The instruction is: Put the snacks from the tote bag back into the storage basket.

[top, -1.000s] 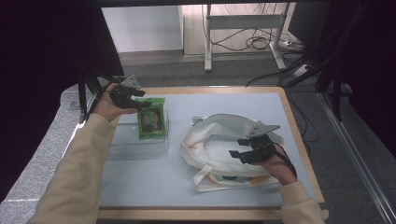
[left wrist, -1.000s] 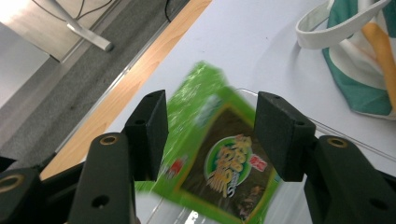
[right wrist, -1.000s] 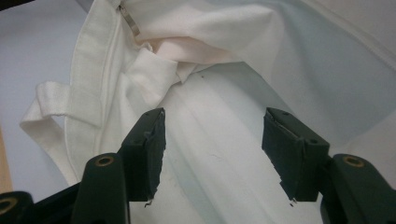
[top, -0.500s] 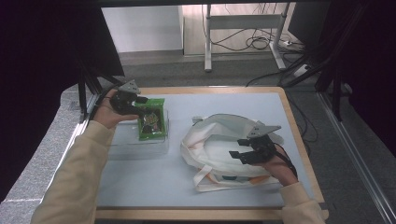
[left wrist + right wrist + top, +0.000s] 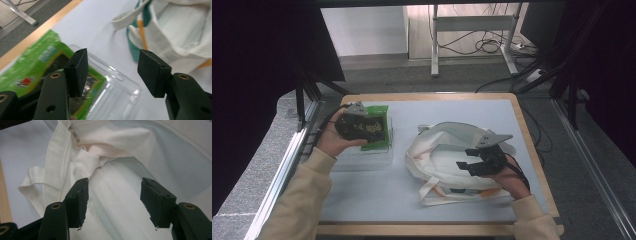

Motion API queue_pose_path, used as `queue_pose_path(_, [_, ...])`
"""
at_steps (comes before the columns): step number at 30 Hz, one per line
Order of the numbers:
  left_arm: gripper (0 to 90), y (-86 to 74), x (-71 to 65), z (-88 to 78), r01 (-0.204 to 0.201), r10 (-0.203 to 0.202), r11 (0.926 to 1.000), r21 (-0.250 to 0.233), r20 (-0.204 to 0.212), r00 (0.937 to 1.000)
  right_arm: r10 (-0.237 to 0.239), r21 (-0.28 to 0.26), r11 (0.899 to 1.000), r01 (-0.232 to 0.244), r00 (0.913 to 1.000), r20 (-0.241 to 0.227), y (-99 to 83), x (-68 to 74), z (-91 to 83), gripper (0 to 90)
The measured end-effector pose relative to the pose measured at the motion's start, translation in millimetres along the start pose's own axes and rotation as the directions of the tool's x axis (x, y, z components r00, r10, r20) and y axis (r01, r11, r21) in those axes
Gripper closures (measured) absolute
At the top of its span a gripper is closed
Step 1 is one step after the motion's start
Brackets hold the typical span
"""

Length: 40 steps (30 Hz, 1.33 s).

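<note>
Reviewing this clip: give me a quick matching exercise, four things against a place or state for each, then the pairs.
Things:
1. green packet
2. clear plastic tray
3. white cloth bag
4. right gripper

Places or states:
A. crumpled on the table's right half
B. lying on the clear tray, under the left gripper
C. on the table's left half, beneath the packet
D. jaws open over white cloth

Pairs: 1-B, 2-C, 3-A, 4-D
</note>
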<state>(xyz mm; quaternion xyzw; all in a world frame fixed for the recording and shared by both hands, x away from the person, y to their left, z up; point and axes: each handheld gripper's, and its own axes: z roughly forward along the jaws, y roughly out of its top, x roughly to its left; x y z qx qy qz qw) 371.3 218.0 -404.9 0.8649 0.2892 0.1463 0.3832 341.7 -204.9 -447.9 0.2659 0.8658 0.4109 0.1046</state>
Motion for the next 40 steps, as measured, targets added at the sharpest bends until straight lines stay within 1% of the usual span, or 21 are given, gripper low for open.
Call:
queue_pose_path(3, [42.2,-4.3,-11.2,-0.1,0.025,-0.024,0.9984,-0.051,0.016,0.9996,0.001,-0.006,1.0,-0.001,1.0,0.003,0.2,0.5,-1.7,39.3])
queue_pose_path(7, [42.3,-10.9,-28.4,2.4,0.039,-0.036,0.9959,-0.082,0.034,0.9988,0.013,-0.021,1.0,-0.013,0.9999,0.01,1.0,0.0,-6.4,38.8])
queue_pose_path(9, [42.2,-14.7,-37.0,4.2,0.042,-0.038,0.9951,-0.089,0.044,0.9983,0.02,-0.033,0.999,-0.019,0.9997,0.014,1.5,-0.8,-8.6,38.5])
queue_pose_path(11, [41.9,-18.6,-45.0,5.9,0.041,-0.035,0.9943,-0.098,0.063,0.9974,0.022,-0.04,0.999,-0.021,0.9996,0.017,2.1,-1.7,-10.2,38.2])
queue_pose_path(13, [41.6,-22.5,-52.0,7.5,0.048,-0.04,0.9935,-0.103,0.075,0.9963,0.022,-0.043,0.999,-0.021,0.9995,0.02,3.0,-1.8,-11.3,37.8])
queue_pose_path(16, [41.6,-28.5,-60.4,9.6,0.056,-0.047,0.9926,-0.108,0.077,0.9959,0.019,-0.046,0.999,-0.018,0.9996,0.019,4.1,-2.1,-10.5,37.4])
queue_pose_path(18, [41.6,-32.7,-65.4,11.5,0.062,-0.053,0.9921,-0.108,0.087,0.9948,0.016,-0.045,0.999,-0.015,0.9997,0.018,4.7,-2.5,-9.1,37.1])
queue_pose_path(20, [41.1,-37.2,-70.1,14.1,0.074,-0.063,0.9902,-0.119,0.094,0.9935,0.016,-0.043,0.999,-0.015,0.9997,0.017,5.1,-2.5,-7.8,36.8])
queue_pose_path(21, [41.4,-38.3,-71.4,16.3,0.081,-0.069,0.9901,-0.115,0.102,0.9924,0.015,-0.041,0.999,-0.014,0.9997,0.018,5.1,-2.5,-7.3,36.7])
queue_pose_path(22, [41.1,-38.6,-72.6,18.2,0.07,-0.061,0.9928,-0.097,0.099,0.9932,0.014,-0.04,0.999,-0.013,0.9997,0.018,5.2,-2.5,-7.0,36.6])
queue_pose_path(23, [40.7,-38.9,-73.3,19.1,0.068,-0.059,0.9934,-0.092,0.093,0.9939,0.014,-0.04,0.999,-0.013,0.9997,0.019,5.3,-2.4,-6.8,36.5])
queue_pose_path(25, [40.7,-39.1,-73.7,20.5,0.074,-0.064,0.9923,-0.1,0.106,0.9923,0.014,-0.041,0.999,-0.013,0.9997,0.02,5.4,-1.7,-6.7,36.2])
queue_pose_path(32, [40.6,-35.9,-70.5,14.8,0.077,-0.064,0.9888,-0.128,0.099,0.993,0.02,-0.04,0.999,-0.019,0.9995,0.025,4.0,-3.3,-5.9,34.9])
queue_pose_path(36, [39.9,-35.8,-68.5,14.2,0.083,-0.07,0.988,-0.13,0.099,0.9926,0.025,-0.034,0.999,-0.025,0.9994,0.023,3.2,-3.8,-5.0,33.4])
queue_pose_path(40, [39.0,-36.0,-68.9,16.2,0.082,-0.07,0.9888,-0.125,0.098,0.9927,0.029,-0.052,0.998,-0.028,0.9995,0.008,4.1,-3.8,-5.0,32.6])
